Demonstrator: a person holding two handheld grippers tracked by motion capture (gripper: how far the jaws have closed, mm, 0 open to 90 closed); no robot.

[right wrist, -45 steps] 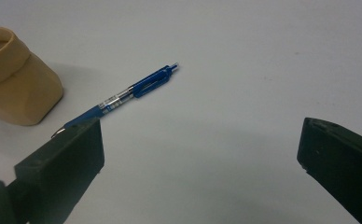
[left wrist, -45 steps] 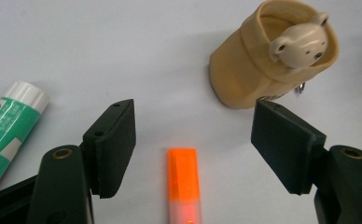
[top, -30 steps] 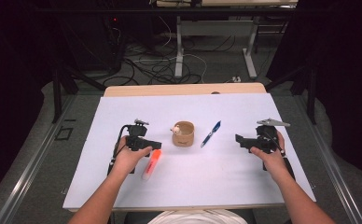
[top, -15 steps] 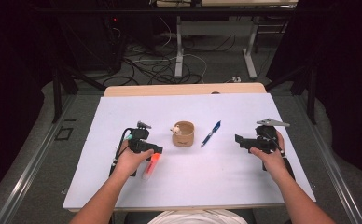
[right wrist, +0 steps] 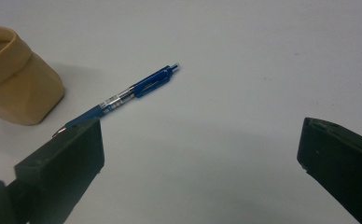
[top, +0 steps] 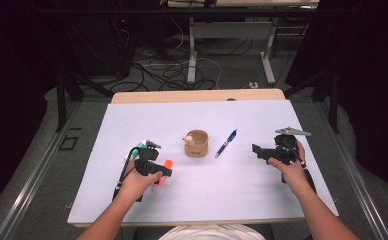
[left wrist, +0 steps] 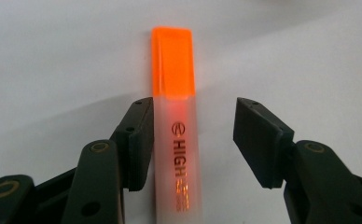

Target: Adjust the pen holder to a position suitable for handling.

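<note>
An orange highlighter with a clear barrel lies on the white table, its orange cap pointing away from my left gripper. The jaws have just been closing with the barrel between them. The left jaw touches the barrel and the right jaw stands apart from it. From above, the left gripper covers most of the highlighter. My right gripper is held wide open over bare table with nothing between its jaws; the high view has it at the table's right.
A small tan cup stands mid-table with a blue pen lying just right of it. Both appear in the right gripper view, the cup at far left and the pen beside it. The white table sheet spreads around them.
My left gripper has slid right onto the highlighter, which now lies between its jaws. The right hand has not moved.
</note>
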